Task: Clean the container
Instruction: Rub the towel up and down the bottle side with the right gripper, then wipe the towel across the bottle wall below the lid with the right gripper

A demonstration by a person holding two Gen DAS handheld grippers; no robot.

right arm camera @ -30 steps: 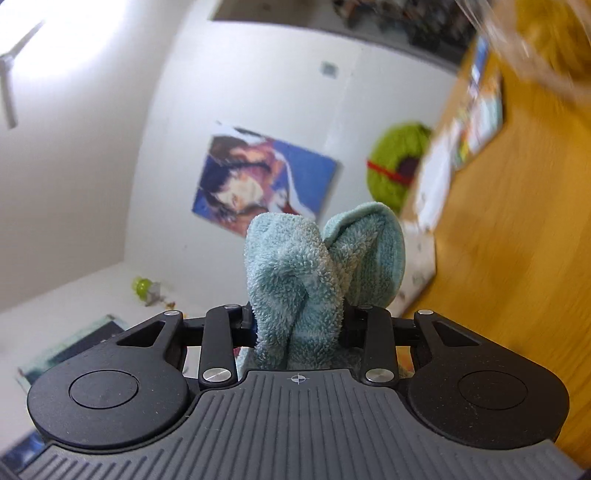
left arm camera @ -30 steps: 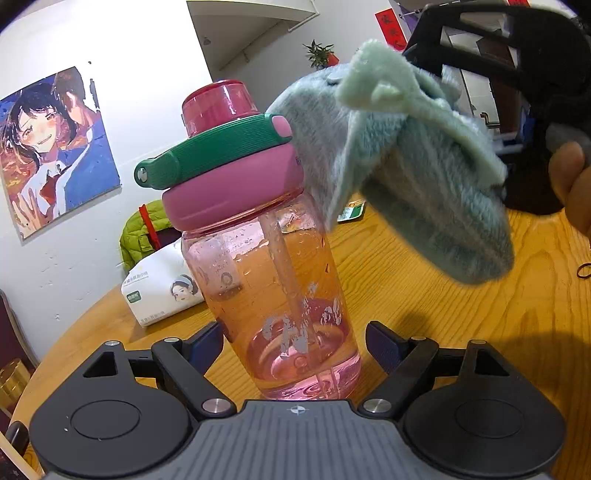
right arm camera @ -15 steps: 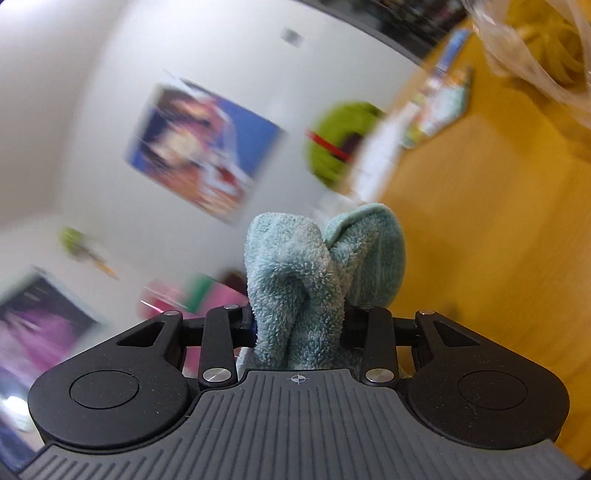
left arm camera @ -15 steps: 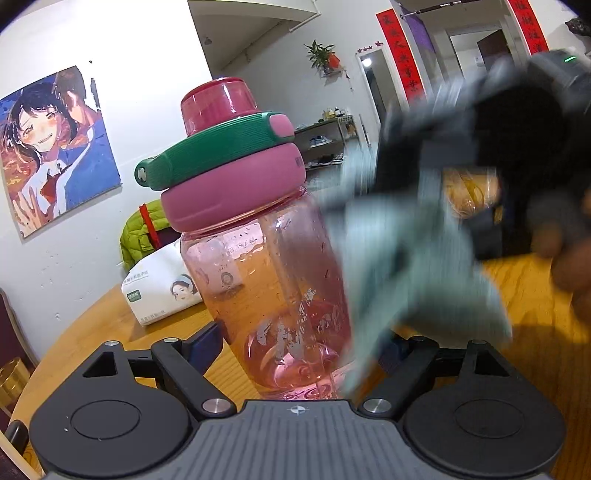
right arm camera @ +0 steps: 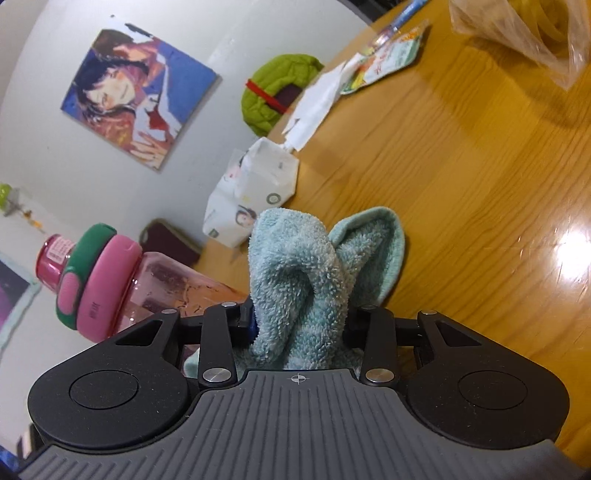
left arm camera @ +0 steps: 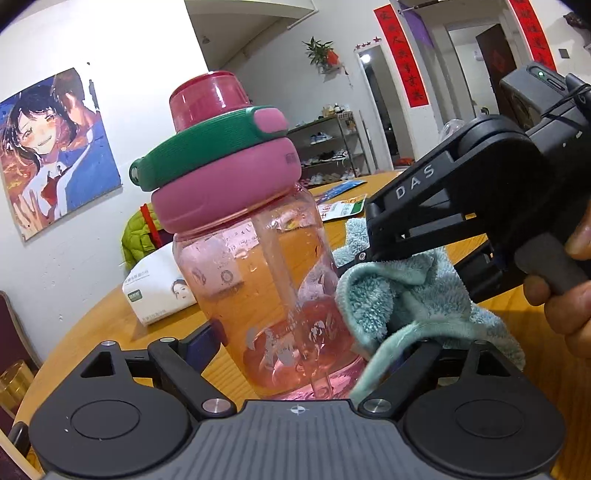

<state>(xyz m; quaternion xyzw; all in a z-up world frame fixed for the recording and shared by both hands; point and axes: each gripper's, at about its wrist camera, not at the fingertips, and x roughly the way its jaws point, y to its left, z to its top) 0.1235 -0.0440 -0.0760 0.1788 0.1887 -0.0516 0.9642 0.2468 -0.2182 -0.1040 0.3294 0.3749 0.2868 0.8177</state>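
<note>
A clear pink bottle (left arm camera: 258,280) with a pink lid (left arm camera: 225,192) and a green handle stands upright between the fingers of my left gripper (left arm camera: 314,347), which is shut on its base. My right gripper (right arm camera: 299,317) is shut on a bunched teal cloth (right arm camera: 295,266). In the left wrist view the cloth (left arm camera: 391,306) presses against the bottle's lower right side and hides my left gripper's right finger. In the right wrist view the bottle (right arm camera: 166,280) lies just left of the cloth. A person's hand (left arm camera: 565,295) grips the right tool's handle.
The wooden table (right arm camera: 480,184) carries a white tissue pack (left arm camera: 159,288) behind the bottle and snack packets (left arm camera: 343,210) farther back. A plastic bag with yellow contents (right arm camera: 524,33) sits at the far side. A green jacket (left arm camera: 136,236) hangs past the table's edge.
My right gripper has swept the cloth down from beside the lid to the bottle's lower right side. The bottle and my left gripper have stayed put.
</note>
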